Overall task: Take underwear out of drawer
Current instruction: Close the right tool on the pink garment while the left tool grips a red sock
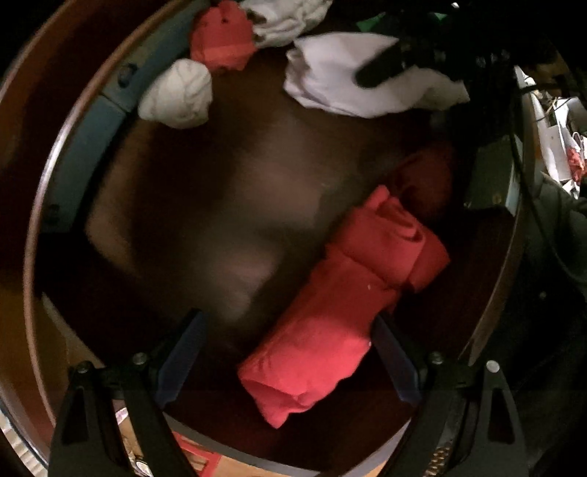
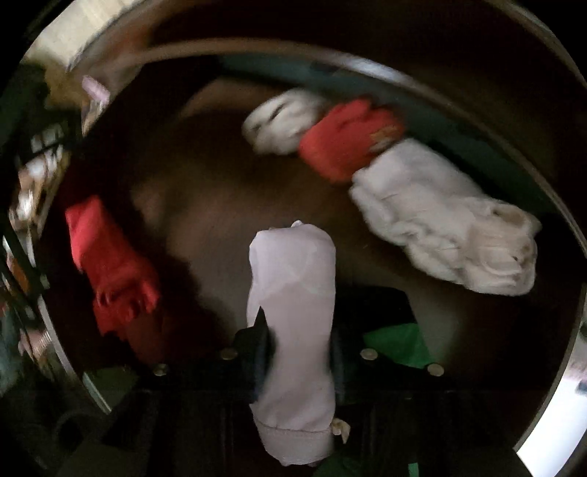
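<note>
Right gripper (image 2: 299, 352): fingers closed onto a pale lilac-white rolled garment (image 2: 293, 312), pinched at its middle, roll standing up out of the grip with its far end free. Probably just secured; not yet lifted clear of the drawer, as far as can be judged.

Left gripper (image 1: 290, 352): fingers spread wide, empty, straddling the near end of a red rolled garment (image 1: 337, 315) without pressing it. Poised for a grasp, nothing held.

Still lying on the dark drawer floor (image 1: 220, 190): a small white ball (image 1: 179, 93), a red bundle (image 1: 222, 35), a large white bundle (image 2: 447, 235) along the far wall, something green (image 2: 400, 345) beside the right fingers. Which of these count as underwear, impossible to say through the blur. Task early by this reading: one piece gripped, one lined up, several left.

Room: broad bare floor in the middle, free for both grippers. Curved drawer rim (image 1: 47, 176) and a teal inner rail (image 1: 91, 146) close on the left view's left side; drawer wall near the red roll's far end. Straight lift upward appears unobstructed; sideways drift toward rims worth avoiding.
</note>
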The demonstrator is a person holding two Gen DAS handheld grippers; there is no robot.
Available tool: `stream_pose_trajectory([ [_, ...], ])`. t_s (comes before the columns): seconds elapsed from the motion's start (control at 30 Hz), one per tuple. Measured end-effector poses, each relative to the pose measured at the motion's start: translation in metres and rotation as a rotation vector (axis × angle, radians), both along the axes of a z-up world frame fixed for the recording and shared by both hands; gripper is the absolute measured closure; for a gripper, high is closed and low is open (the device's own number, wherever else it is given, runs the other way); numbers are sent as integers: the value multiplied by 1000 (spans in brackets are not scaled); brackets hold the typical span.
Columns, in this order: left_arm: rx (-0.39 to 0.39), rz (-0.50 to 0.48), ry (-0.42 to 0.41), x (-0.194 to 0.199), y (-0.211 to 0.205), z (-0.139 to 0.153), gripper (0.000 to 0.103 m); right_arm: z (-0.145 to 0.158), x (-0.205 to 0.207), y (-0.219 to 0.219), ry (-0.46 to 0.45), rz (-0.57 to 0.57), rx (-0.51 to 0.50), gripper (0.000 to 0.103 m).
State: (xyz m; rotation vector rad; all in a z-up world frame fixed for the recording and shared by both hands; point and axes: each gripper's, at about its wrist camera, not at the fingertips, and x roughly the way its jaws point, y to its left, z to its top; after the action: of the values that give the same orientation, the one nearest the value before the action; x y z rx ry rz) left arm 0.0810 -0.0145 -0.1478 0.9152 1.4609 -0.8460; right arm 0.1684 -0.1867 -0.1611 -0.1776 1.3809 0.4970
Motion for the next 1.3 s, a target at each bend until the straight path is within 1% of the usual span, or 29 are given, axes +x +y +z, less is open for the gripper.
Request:
stream_pose_trajectory([
  [0.07,15,1,21,2,-1,-3,10,1,0,-13,14,-75,85,72],
  [0.1,25,11,37,3,-1,-5,10,0,0,-18,17,-96,108,72],
  [0.13,34,34,66,6,0,-8,15,-1,-1,-20,19,-109,123,72],
  [0.17,32,58,100,13,2,-10,26,-2,-4,-21,20,-115,133,72],
  [0.2,28,75,129,15,2,-12,31,-3,-6,-23,18,-118,140,72],
  [0.23,19,99,168,17,3,-15,40,-3,-8,-24,16,-124,147,72],
  [0.27,11,113,189,18,3,-17,43,-5,-7,-23,15,-130,153,72],
  [0.3,-1,120,198,19,3,-17,44,-6,-8,-25,11,-138,160,72],
  [0.37,-21,149,179,23,4,-14,54,1,-7,-25,-5,-150,162,72],
  [0.4,-30,182,173,28,6,-13,55,4,-6,-26,-14,-157,163,72],
  [0.47,-60,304,169,48,14,-12,55,7,-7,-31,-17,-171,175,72],
  [0.5,-71,341,156,55,17,-11,56,8,-8,-34,-19,-183,182,72],
  [0.53,-97,393,141,64,21,-8,60,11,-6,-38,-21,-194,190,72],
  [0.57,-123,433,126,70,23,-4,61,16,-8,-41,-29,-206,199,72],
  [0.63,-141,459,81,74,24,3,62,20,-8,-46,-42,-236,230,72],
  [0.67,-143,452,58,74,23,6,63,22,-8,-50,-41,-254,250,72],
  [0.7,-142,436,30,73,21,10,62,25,-9,-56,-39,-271,273,72],
  [0.73,-142,414,5,70,19,15,56,26,-9,-58,-35,-280,287,72],
  [0.77,-141,401,-5,65,17,18,43,28,-10,-60,-31,-278,294,72],
  [0.8,-142,390,-11,61,16,20,37,28,-10,-60,-28,-271,294,72],
  [0.83,-143,385,-14,59,14,22,27,29,-9,-60,-23,-266,294,72],
  [0.87,-143,383,-11,55,12,23,25,26,-7,-58,-15,-265,293,71],
  [0.93,-139,368,9,51,9,21,25,22,-1,-52,21,-250,286,65],
  [1.0,-127,343,10,45,3,18,25,13,-1,-39,25,-230,260,56],
  [1.07,-102,307,8,39,-5,13,25,9,-1,-32,28,-196,230,54],
  [1.17,-50,264,-6,31,-11,1,25,8,-8,-25,39,-166,186,53],
  [1.2,-28,259,-13,30,-12,-3,25,5,-9,-28,42,-162,153,53],
  [1.23,-8,266,-6,31,-12,-9,25,4,-9,-26,42,-156,117,53],
  [1.3,-2,279,11,33,-11,-15,25,2,-8,-20,44,-132,78,53],
])
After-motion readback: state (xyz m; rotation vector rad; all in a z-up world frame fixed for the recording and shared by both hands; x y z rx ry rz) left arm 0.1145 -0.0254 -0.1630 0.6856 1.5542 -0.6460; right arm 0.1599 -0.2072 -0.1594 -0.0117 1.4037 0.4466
